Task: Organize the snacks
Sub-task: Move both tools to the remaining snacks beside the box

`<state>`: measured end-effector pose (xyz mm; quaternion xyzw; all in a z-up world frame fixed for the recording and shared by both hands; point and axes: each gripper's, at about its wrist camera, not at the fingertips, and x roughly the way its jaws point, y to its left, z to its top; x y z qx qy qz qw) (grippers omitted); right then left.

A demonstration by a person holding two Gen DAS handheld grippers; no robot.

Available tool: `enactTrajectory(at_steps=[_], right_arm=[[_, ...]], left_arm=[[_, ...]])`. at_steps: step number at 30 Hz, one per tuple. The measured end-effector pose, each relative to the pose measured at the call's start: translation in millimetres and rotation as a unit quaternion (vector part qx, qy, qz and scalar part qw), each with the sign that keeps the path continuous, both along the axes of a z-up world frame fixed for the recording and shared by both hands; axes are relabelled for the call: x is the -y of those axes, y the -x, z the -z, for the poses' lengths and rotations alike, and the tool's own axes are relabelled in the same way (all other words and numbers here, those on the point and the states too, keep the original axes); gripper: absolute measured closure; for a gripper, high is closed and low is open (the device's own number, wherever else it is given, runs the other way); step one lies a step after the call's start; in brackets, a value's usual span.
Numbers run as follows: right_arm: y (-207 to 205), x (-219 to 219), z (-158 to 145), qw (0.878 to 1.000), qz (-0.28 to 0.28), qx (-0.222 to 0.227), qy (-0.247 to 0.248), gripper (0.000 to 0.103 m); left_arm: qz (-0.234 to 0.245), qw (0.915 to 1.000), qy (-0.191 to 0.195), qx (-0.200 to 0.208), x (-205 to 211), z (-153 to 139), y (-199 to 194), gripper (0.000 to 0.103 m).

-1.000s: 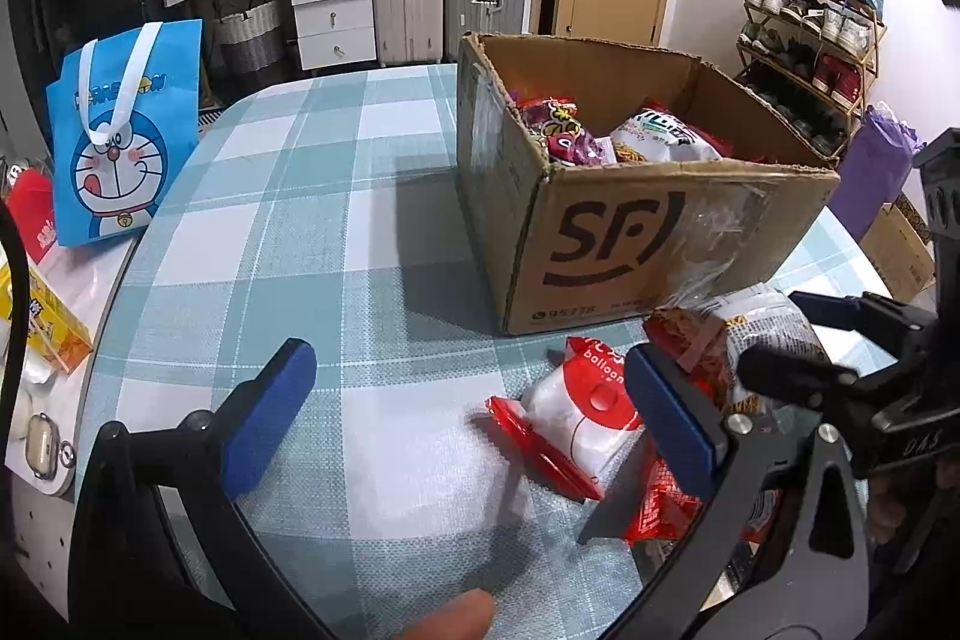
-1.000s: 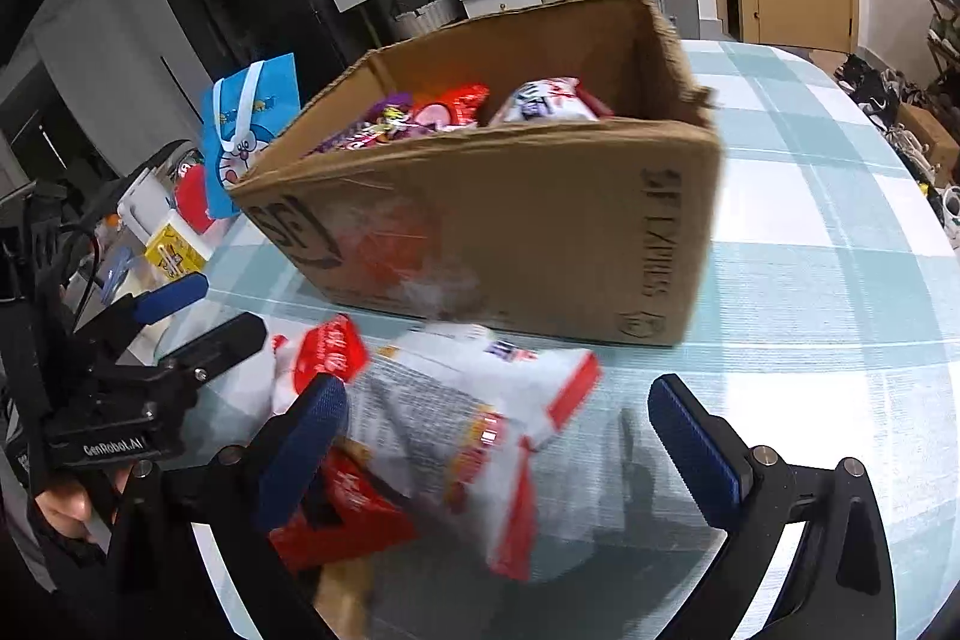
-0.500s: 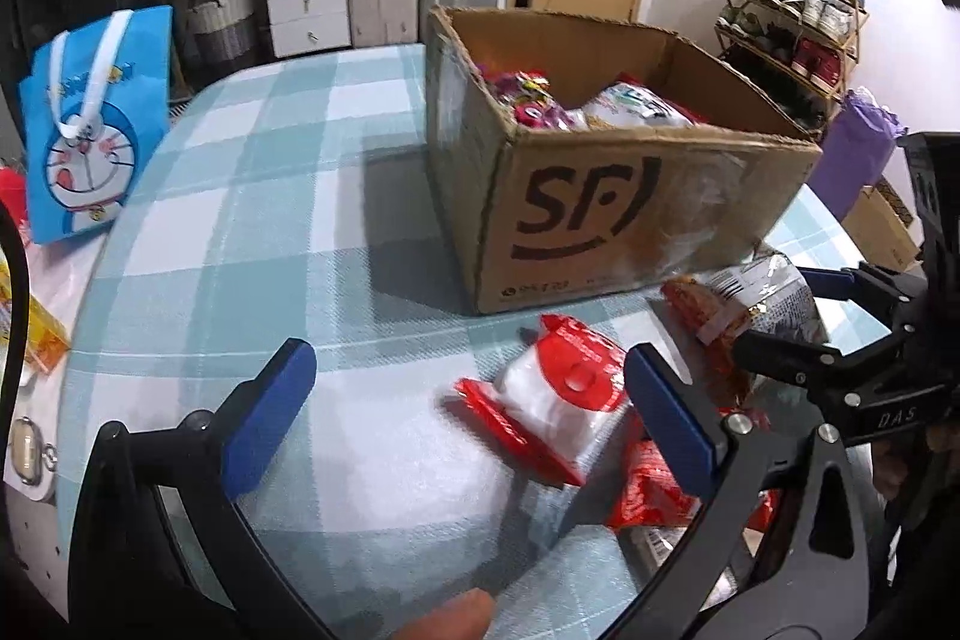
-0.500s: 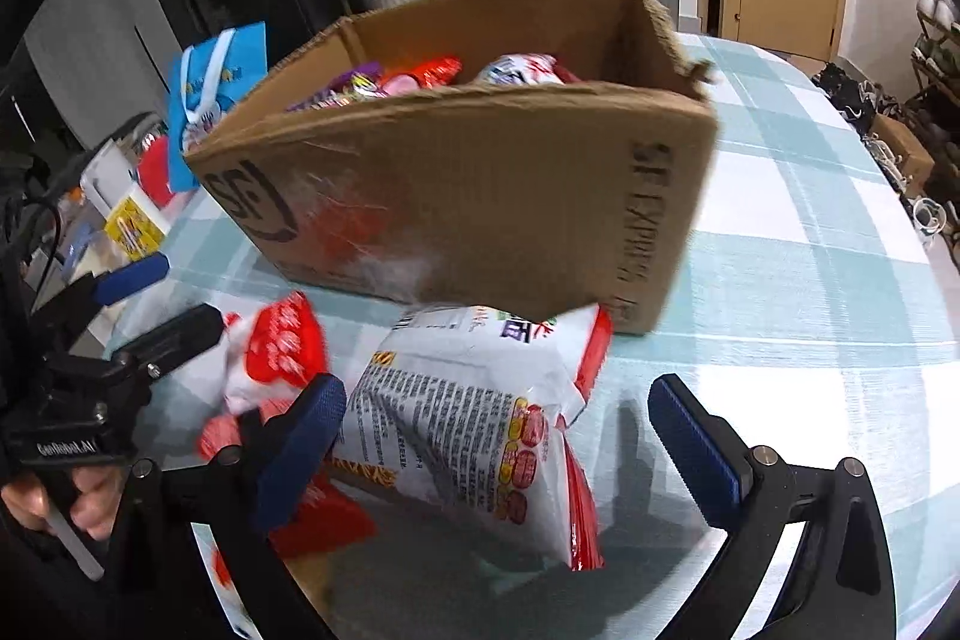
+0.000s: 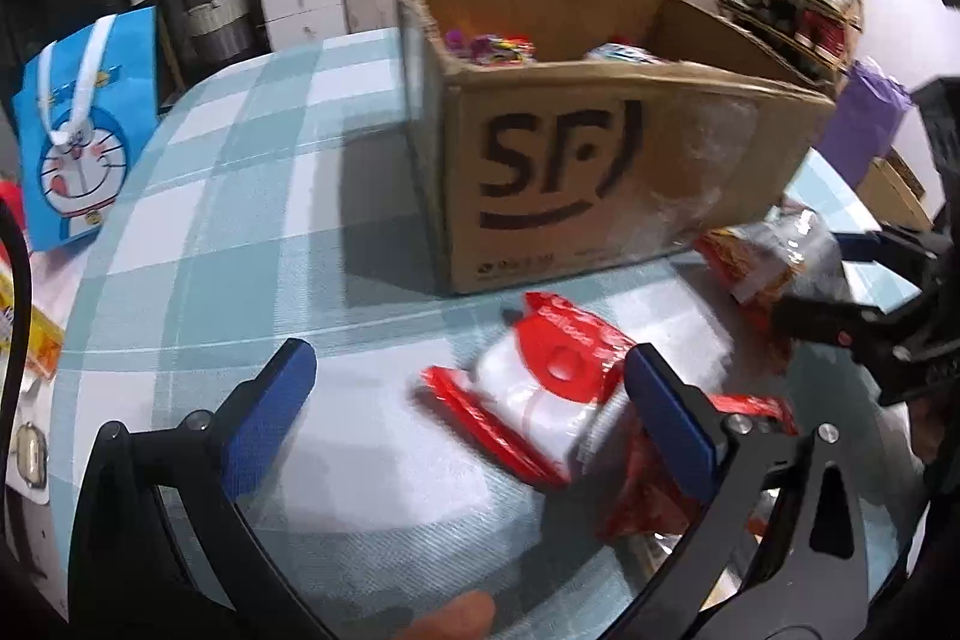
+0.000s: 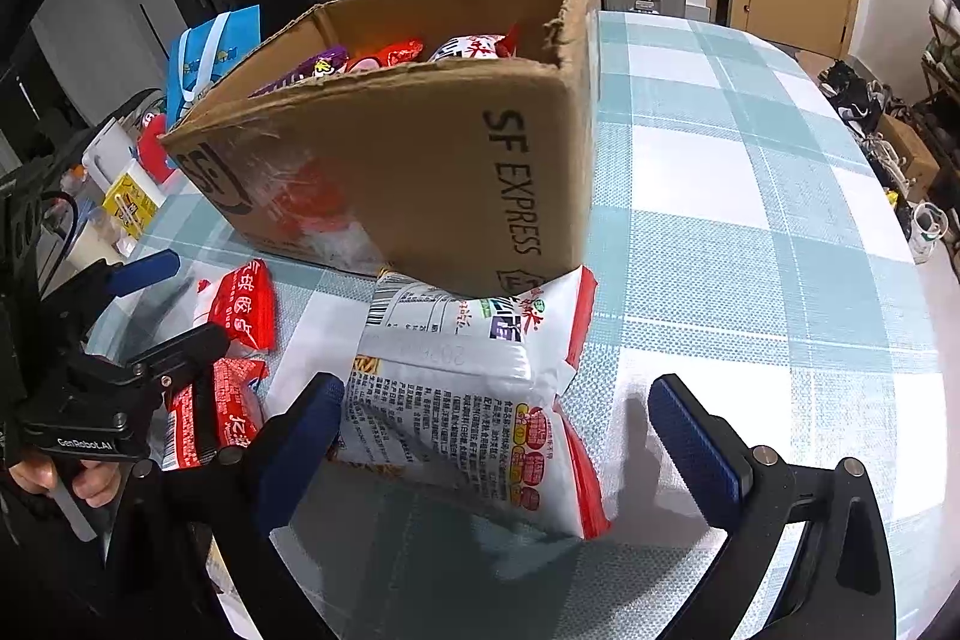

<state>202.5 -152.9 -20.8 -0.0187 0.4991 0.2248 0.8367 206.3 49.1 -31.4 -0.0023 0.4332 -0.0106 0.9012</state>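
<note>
Snacks lie loose in front of the box (image 6: 432, 172): my right claw (image 6: 498, 418), spread wide, has closed in around the white bag (image 6: 474, 400); left claw (image 5: 462, 388) hangs released over the red pack (image 5: 540, 400).

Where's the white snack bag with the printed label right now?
In the right wrist view, the white snack bag lies on the checked tablecloth between the open right gripper fingers, its top against the SF cardboard box.
</note>
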Motion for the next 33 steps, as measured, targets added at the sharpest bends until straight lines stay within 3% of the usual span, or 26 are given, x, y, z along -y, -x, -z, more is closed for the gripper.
enactTrajectory(at_steps=[6, 13, 21, 29, 33], right_arm=[[4, 0, 0, 1.0, -0.009, -0.001, -0.001, 0.001], [3, 3, -1, 1.0, -0.007, -0.003, -0.003, 0.001], [3, 4, 0, 1.0, -0.006, -0.003, -0.003, 0.001], [3, 5, 1, 1.0, -0.007, -0.001, -0.001, 0.001], [2, 5, 1, 1.0, -0.011, -0.002, -0.019, 0.002]], left_arm=[[-0.026, 0.9996, 0.013, -0.007, -19, 2, -4, 0.001], [0.034, 0.9989, 0.023, -0.024, -2, 8, -2, 0.001], [-0.015, 0.9987, 0.013, -0.047, -19, 20, -11, 0.001], [-0.013, 0.9988, 0.012, -0.045, -20, 23, -12, 0.001], [-0.005, 0.9991, 0.007, -0.041, -17, 22, -10, 0.012]])
